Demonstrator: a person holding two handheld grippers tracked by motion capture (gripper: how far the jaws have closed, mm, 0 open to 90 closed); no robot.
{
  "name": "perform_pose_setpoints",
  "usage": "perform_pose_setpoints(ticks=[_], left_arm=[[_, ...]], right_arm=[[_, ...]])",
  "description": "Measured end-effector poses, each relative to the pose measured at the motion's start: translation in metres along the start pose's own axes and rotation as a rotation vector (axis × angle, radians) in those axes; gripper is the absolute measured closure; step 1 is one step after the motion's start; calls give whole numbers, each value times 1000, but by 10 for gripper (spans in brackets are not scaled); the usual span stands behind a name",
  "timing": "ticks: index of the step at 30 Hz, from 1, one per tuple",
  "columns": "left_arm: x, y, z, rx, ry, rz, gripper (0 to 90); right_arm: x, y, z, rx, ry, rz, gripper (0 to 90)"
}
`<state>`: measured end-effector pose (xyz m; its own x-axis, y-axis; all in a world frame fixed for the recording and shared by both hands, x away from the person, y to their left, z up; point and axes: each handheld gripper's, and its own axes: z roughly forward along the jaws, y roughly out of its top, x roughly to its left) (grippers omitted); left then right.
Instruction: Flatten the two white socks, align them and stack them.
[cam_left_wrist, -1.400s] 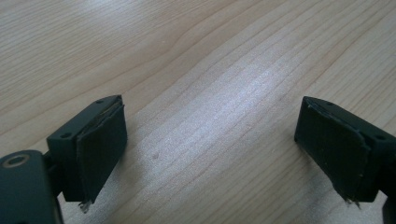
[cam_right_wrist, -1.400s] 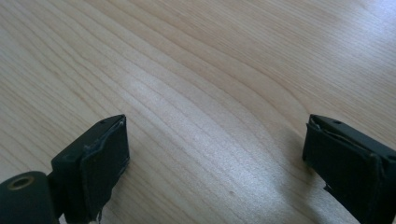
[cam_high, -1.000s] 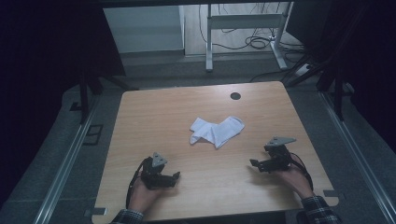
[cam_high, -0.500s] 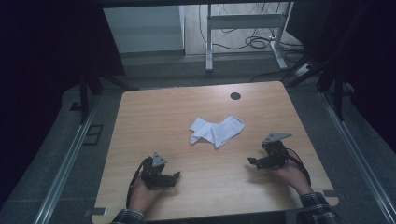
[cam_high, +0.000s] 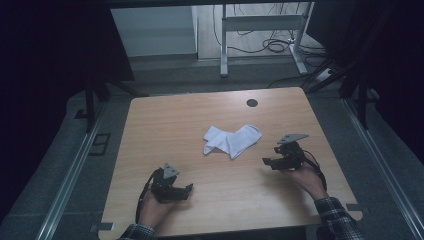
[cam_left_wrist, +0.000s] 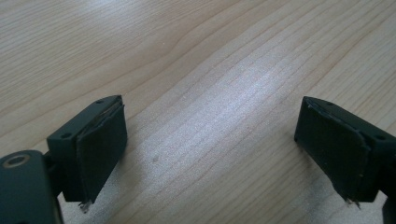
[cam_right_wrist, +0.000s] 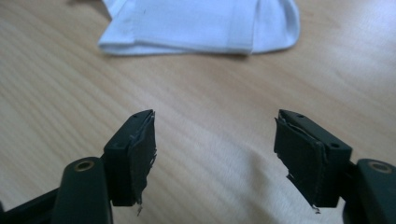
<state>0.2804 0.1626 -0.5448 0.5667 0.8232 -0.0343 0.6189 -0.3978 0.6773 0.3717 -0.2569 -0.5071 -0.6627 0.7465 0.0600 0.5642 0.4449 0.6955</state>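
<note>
Dim room, pale wooden table (cam_high: 175, 125). White socks (cam_high: 231, 140) lie crumpled at its centre. Right gripper (cam_high: 269, 162), at four o'clock from them, has just been narrowing its jaws, nothing between. Left gripper (cam_high: 188, 189) rests released at seven o'clock. Likely approach stage; next, reaching the socks' nearest edge.

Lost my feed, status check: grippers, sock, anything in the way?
Left gripper open, empty. Right gripper open, jaws just closing, nothing between. Socks mid-table, untouched. Path clear.
</note>
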Motion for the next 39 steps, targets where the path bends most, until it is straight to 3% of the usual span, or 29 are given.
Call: perform_pose_setpoints(ticks=[5, 12, 25, 32, 39], left_arm=[[0, 0, 0, -2, 1, -2, 95], [0, 0, 0, -4, 1, -2, 95], [0, 0, 0, -4, 0, -2, 95], [0, 0, 0, -4, 1, -2, 95], [0, 0, 0, -3, 0, 0, 95]], right_arm=[[-5, 13, 5, 0, 10, 23, 349], [-8, 33, 16, 8, -2, 9, 421], [-12, 70, 41, 30, -4, 22, 667], [-19, 80, 58, 42, -24, 40, 703], [-21, 83, 74, 49, -22, 46, 675]])
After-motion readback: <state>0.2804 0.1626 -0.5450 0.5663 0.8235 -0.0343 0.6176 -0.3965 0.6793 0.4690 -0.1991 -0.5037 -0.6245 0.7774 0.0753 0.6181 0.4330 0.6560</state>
